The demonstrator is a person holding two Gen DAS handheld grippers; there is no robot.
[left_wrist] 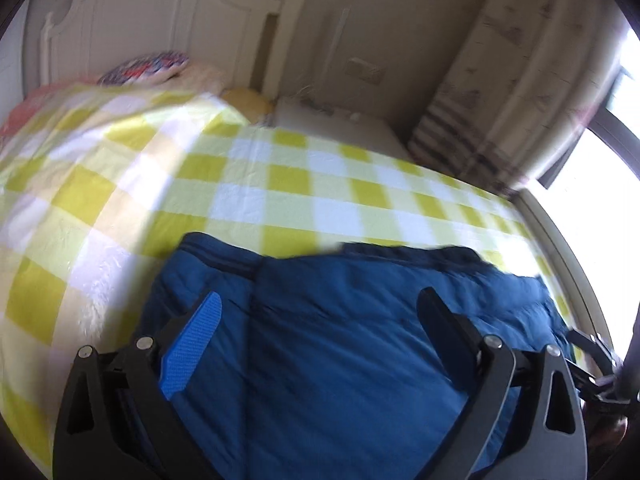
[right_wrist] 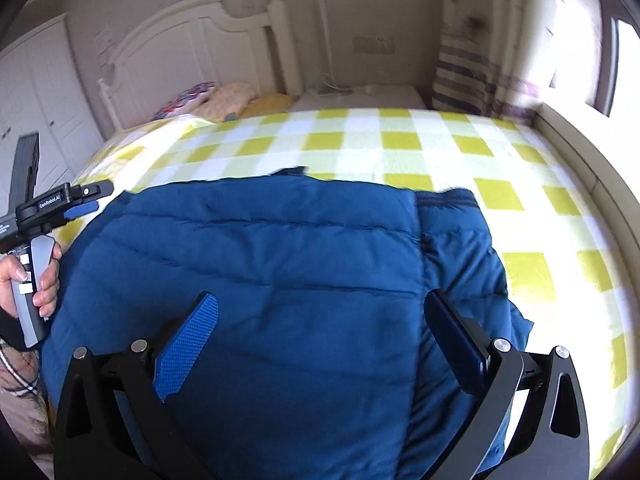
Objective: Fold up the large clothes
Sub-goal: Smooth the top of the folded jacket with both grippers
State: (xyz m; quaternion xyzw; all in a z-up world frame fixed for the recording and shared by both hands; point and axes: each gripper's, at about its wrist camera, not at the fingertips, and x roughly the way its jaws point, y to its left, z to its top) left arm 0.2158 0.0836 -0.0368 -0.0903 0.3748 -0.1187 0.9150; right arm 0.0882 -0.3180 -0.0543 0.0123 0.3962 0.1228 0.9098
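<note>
Both tools, left tool (left_wrist: 320, 312) and right tool (right_wrist: 320, 316), hover wide and empty over the blue jacket (right_wrist: 260, 260) (apparently part-folded on the bed (right_wrist: 400, 140)); next, grip an edge.

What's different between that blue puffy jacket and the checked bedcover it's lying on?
The jacket is one solid dark blue; the bedcover is checked in yellow-green and white. The jacket is puffy and quilted with stitched seams; the bedcover looks thin and flat. The jacket is partly folded, one panel lapping another, while the bedcover lies spread across the bed. Both are soft fabric, and neither is gripped: the left tongs and right tongs hang open above the jacket.
</note>
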